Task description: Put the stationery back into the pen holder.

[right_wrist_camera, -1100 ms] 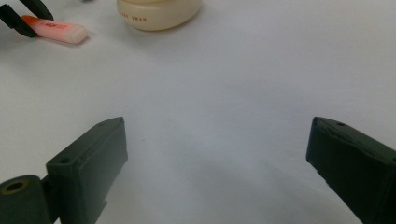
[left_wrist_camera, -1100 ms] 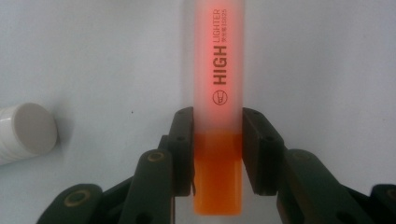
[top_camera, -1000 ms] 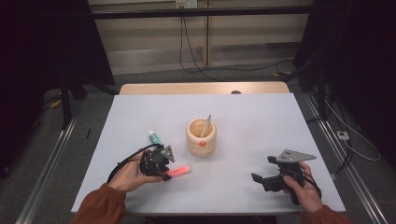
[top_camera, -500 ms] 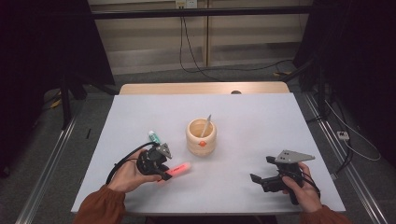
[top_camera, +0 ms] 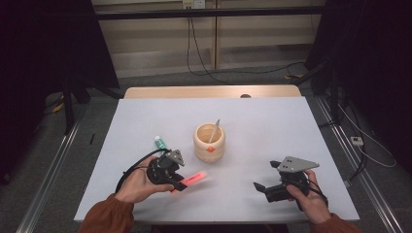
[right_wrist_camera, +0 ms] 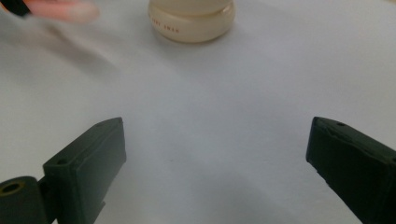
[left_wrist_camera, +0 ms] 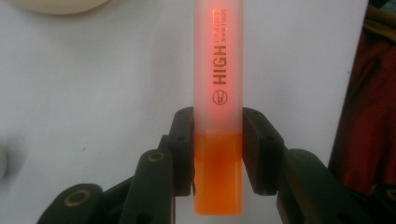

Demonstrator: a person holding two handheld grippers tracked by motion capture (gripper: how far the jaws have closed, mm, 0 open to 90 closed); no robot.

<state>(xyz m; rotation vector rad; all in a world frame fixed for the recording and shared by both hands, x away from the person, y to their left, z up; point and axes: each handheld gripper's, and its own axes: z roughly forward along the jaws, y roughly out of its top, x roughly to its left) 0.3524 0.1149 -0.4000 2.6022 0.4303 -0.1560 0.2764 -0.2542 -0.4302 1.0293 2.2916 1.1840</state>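
The left gripper (left_wrist_camera: 217, 154) is clamped on the highlighter (left_wrist_camera: 218, 93), its jaws pressing both sides at the seam where the orange cap end meets the frosted pink barrel, and the barrel runs straight up the middle of the left gripper view with the printed lettering facing the camera. In the high view the left gripper (top_camera: 180, 183) sits at lower left of centre, and the highlighter (top_camera: 193, 179) juts out to the right of it; compared with a second ago its free end has tipped upward and the hand has drawn slightly back toward the bottom edge, so the pen now looks lifted off the table (top_camera: 272, 126) rather than lying on it. I judge that the pick-up is done and the carry is starting. The wooden cup (top_camera: 209, 141), already holding a pale stick, stands just above and to the right of the pen's tip, near but not touching, and seems the likely place to put it. A green-capped tube (top_camera: 160, 142) lies on the table up and left of the hand. The right gripper (top_camera: 260, 187), at lower right, has not moved; its jaws stand wide apart over bare table, with the cup (right_wrist_camera: 191, 21) at the top of the right gripper view.
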